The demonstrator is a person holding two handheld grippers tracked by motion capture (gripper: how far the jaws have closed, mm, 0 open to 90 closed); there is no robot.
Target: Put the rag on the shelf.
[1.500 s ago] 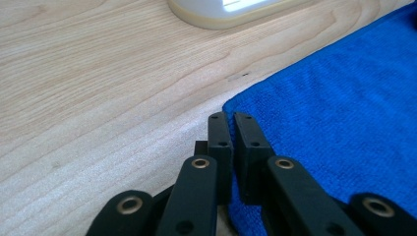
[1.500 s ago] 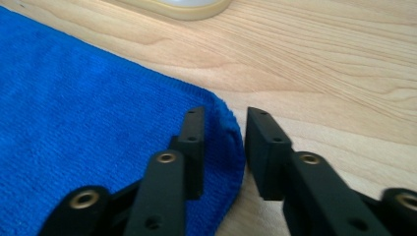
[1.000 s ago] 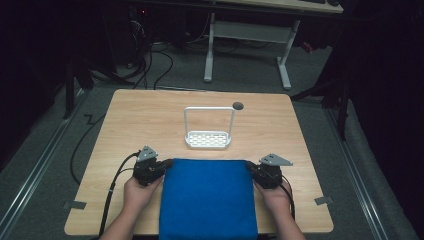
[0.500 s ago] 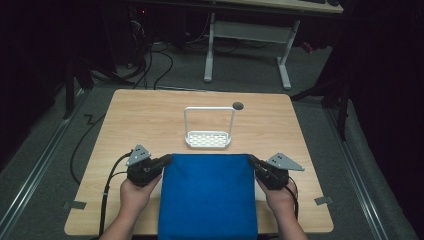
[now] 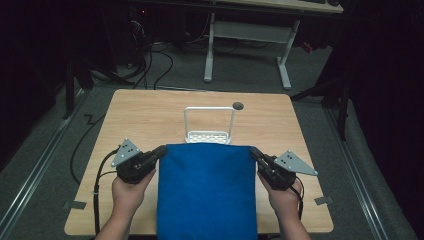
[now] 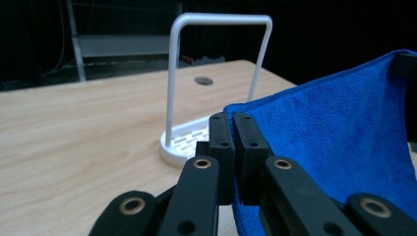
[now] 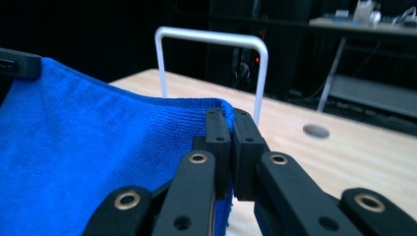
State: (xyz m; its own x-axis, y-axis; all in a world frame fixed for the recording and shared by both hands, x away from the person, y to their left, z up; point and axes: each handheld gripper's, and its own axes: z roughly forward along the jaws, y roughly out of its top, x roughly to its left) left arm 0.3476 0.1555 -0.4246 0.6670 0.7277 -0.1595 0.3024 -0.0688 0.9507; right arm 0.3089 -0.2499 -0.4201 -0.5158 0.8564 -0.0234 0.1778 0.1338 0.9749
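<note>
Right, my left gripper [image 5: 161,151] has its jaws pinched tight on the far left corner of the blue microfibre cloth [image 5: 206,192], and in the left gripper view [image 6: 233,129] I see the fabric edge caught between the two black pads. My right gripper [image 5: 254,152] is clamped the same way on the far right corner; in the right gripper view [image 7: 231,123] the blue hem curls over the tips of its pads. Between the two grippers the cloth's far edge runs taut and level, and the rest of it drapes toward me past the near edge of the wooden table [image 5: 145,112]. Just beyond the cloth's far edge stands a white wire rack [image 5: 209,125], an upright hoop on a slotted base. A dark round hole [image 5: 238,105] sits in the tabletop just right of the rack.
</note>
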